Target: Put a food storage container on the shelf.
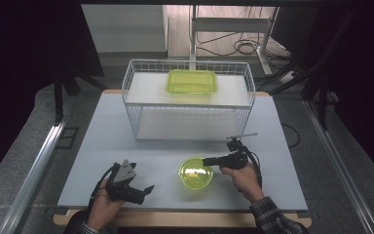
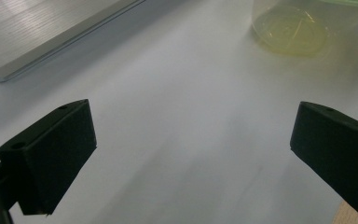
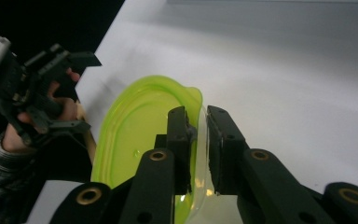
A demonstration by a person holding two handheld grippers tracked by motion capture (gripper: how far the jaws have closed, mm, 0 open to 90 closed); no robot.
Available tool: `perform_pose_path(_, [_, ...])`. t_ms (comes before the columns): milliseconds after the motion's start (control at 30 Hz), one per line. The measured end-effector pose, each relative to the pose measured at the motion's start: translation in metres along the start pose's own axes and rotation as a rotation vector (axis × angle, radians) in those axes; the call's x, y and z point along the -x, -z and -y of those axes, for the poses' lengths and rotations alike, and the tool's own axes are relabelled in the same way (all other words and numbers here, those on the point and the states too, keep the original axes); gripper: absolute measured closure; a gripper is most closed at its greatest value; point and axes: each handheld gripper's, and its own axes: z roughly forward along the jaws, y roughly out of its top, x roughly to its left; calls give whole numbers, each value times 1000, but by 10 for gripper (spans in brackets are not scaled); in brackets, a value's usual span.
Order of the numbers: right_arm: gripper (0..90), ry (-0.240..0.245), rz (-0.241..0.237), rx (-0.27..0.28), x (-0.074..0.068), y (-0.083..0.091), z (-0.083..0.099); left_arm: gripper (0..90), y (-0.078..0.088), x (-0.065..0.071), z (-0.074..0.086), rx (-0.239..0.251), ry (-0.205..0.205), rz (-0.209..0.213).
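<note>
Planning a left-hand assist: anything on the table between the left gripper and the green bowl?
Nothing: in the high view, bare table separates the left gripper from the green bowl; the left gripper view agrees.

A pale grey bench (image 1: 126, 146) carries a white wire basket (image 1: 141, 119) at its far middle. Near the front edge stands a green bowl (image 1: 195, 175), well apart from the basket.

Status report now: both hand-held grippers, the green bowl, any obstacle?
Right hand-held gripper shut on green bowl rim. Left hand-held gripper open, nothing between its jaws. Bowl on table. Wire basket stands beyond, apart from bowl.
</note>
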Motion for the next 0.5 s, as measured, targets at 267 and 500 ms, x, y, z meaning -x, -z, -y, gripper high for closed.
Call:
perform_pose_path(267, [813,-45,-37,19,0,4,0,0,0,0,0,2,1,-1])
perform_pose_path(500, [813,-57,-57,64,-2,14,-5,0,0,0,0,6,8,-3])
